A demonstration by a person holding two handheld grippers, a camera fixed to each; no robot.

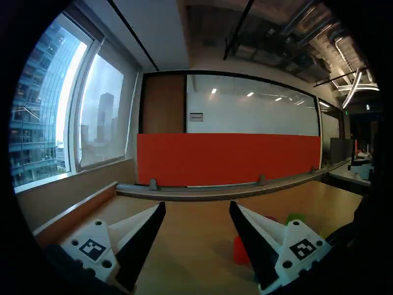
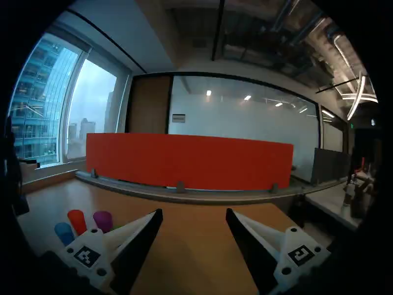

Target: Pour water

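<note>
Right gripper view: I've got my right gripper (image 2: 194, 236) wide open above the desk (image 2: 196, 268), colored cups (image 2: 77, 220) grouped beside one finger, left gripper (image 1: 196, 231) open too, both empty because nothing's picked yet.

We see a bright orange-red divider (image 2: 189, 161) behind a warm tan desk (image 2: 196, 246). In the right gripper view we count 3 cups: a blue cup (image 2: 64, 232), a red cup (image 2: 77, 221) and a purple cup (image 2: 102, 221). In the left gripper view we catch a green object (image 1: 295, 217). The left gripper (image 1: 196, 203) and right gripper (image 2: 194, 210) are white with black inner faces, each carrying 2 black-and-white square markers.
</note>
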